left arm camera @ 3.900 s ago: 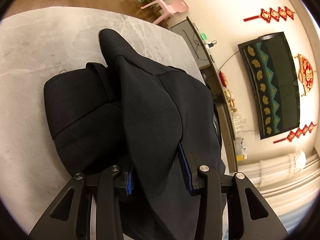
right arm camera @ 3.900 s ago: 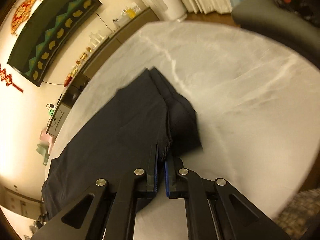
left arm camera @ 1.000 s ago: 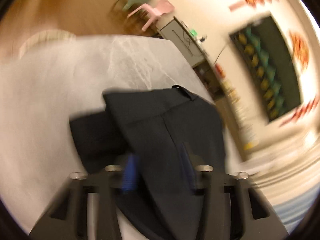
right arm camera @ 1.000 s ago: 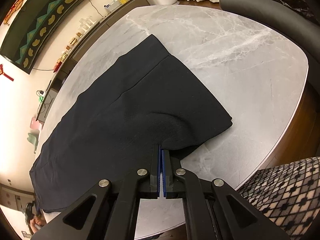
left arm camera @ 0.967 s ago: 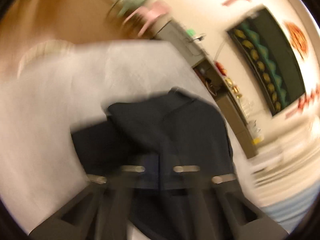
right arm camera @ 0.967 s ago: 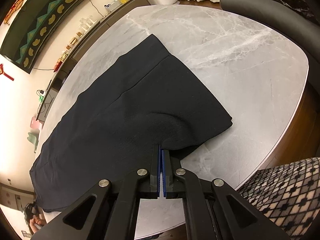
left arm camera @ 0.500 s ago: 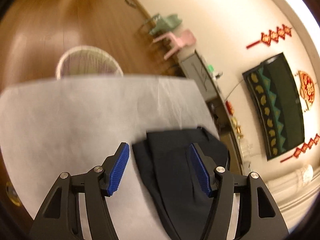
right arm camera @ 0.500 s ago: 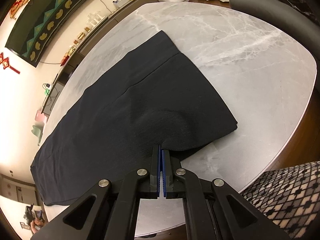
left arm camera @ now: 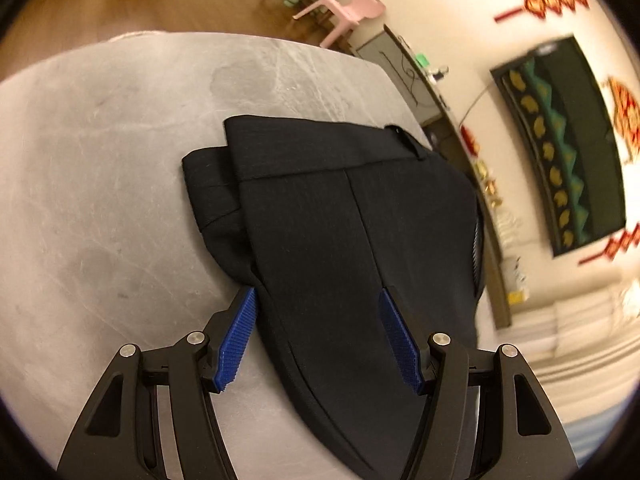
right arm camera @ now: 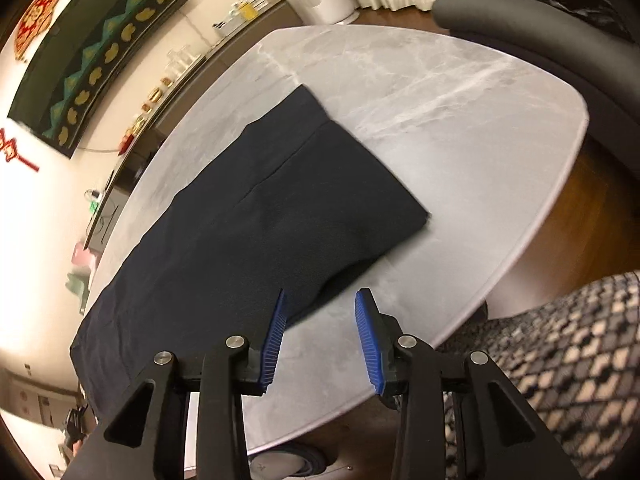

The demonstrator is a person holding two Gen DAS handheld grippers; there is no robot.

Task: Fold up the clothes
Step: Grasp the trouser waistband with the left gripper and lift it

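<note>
The left gripper (left arm camera: 318, 336) hangs low over the table, jaws spread wide, straddling the near edge of the dark trousers (left arm camera: 344, 216) without pinching them. The right gripper (right arm camera: 320, 336) is likewise wide apart and empty, poised just short of the trousers (right arm camera: 256, 220), whose folded hem lies ahead. The smooth woven cloth lies flat on the grey marble table (right arm camera: 460, 92).

Dark trousers (right arm camera: 256, 216), folded flat
</note>
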